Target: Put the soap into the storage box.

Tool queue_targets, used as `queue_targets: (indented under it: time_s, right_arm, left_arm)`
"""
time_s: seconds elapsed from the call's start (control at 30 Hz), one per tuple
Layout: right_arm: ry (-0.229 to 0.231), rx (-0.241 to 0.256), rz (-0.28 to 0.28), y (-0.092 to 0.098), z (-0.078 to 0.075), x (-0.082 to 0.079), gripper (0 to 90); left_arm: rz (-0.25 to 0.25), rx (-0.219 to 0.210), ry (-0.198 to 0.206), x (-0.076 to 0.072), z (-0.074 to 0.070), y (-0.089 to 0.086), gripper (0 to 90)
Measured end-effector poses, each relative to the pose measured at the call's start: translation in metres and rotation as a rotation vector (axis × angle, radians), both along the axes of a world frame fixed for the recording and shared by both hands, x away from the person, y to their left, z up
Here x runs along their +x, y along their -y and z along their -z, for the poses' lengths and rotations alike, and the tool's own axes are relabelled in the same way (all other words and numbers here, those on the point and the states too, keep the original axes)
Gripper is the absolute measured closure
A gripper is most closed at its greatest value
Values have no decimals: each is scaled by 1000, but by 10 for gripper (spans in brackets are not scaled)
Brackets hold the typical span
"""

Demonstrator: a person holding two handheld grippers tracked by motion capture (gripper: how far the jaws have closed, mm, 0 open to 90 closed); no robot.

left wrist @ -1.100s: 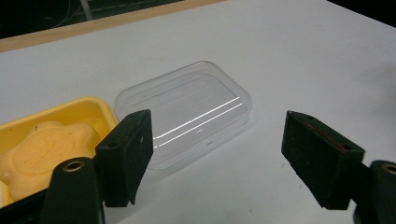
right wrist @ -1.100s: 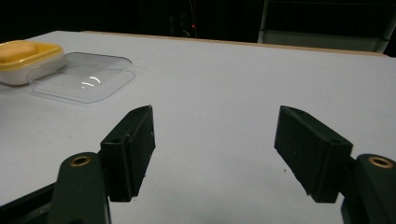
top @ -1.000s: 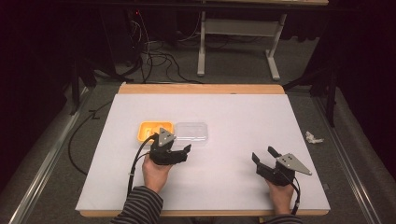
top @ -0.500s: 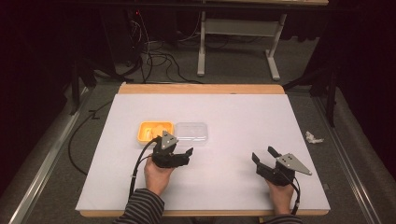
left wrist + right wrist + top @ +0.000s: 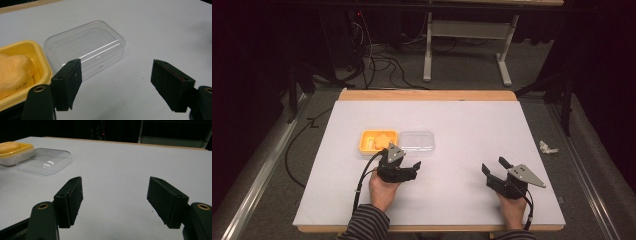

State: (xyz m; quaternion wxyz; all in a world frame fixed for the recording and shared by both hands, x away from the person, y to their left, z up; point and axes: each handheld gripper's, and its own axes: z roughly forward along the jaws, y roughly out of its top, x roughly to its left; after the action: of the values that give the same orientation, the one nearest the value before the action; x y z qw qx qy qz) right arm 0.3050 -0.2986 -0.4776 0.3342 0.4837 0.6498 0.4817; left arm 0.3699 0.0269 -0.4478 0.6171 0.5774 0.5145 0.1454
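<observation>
High view, containers: a yellow tray with orange food in it sits just left of a clear plastic lid, the two side by side and touching or nearly so, mid-table.
High view, my left gripper: it hovers just near of the tray and lid, jaws parted with nothing between them, pointing right and slightly far.
High view, my right gripper: it is well apart from both containers, off to the right, jaws spread and empty.
High view, nearer hand: I judge the left one, by a clear margin.
Left gripper view, lid: it lies ahead and to the left of my open jaws, its long axis slanting from near-left to far-right; the tray with the orange food is at the far left edge.
Left gripper view, coming move: probably a short reach forward and left to the lid's near rim.
Right gripper view, lid: far off to the left, the tray beyond it; my jaws stand wide over the bare white table.
</observation>
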Motion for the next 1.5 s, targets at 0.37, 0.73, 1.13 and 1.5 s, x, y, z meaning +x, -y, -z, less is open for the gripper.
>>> queue_targets:
  time_s: [0.37, 0.73, 1.13, 1.5]
  right_arm:
    - [2, -4, -1, 0, 0, 0, 293]
    - [1, -2, 0, 0, 0, 0, 293]
    - [1, 0, 0, 0, 0, 0, 292]
    - [1, 0, 0, 0, 0, 0, 292]
  left_arm:
    - [19, 11, -3, -4, 8, 8, 257]
    - [21, 12, -3, -6, 13, 8, 256]
    - [24, 24, 1, -7, 17, 13, 257]
    - [16, 16, -9, -7, 23, 15, 257]
